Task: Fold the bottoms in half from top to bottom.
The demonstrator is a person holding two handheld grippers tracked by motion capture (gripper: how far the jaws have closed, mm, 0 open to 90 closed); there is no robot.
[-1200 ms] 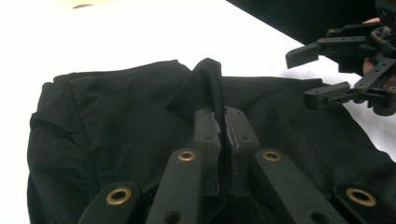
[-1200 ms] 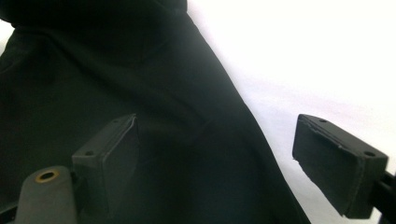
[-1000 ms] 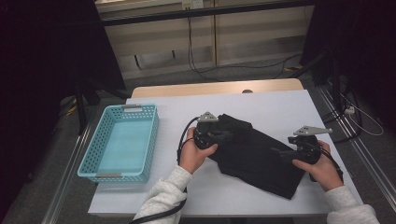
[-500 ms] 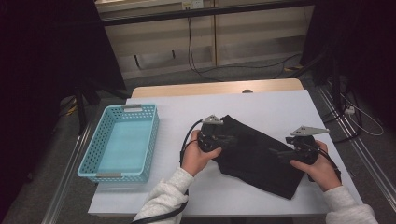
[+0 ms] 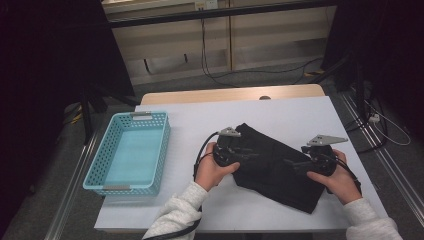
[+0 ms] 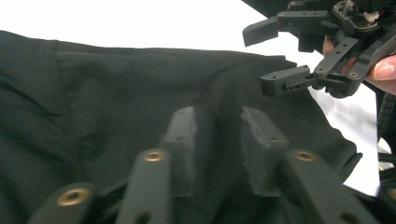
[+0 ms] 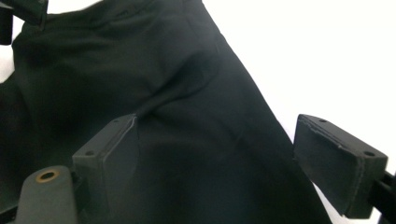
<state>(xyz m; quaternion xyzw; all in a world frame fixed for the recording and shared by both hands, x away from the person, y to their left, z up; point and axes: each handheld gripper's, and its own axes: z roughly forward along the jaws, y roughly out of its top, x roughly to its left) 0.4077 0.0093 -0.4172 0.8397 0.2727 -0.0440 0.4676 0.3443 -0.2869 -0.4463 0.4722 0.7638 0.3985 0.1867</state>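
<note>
**Left claw letting go of the cloth**

The left claw [image 5: 243, 154] is just opening, its grip loosening on a ridge of black cloth [image 5: 272, 167] lying folded on the tabletop [image 5: 300, 112]. The right claw [image 5: 299, 165] is hovering wide open over it. Beyond, the basket [image 5: 131, 150] is waiting.

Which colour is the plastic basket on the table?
Light blue; the basket shows best in the high view.

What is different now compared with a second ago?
The left gripper slid a little to the right over the black garment, and its jaws have just been opening, with a ridge of cloth between them. The right gripper kept its place, jaws wide open over the cloth. The blue basket and the table stayed as they were.
</note>
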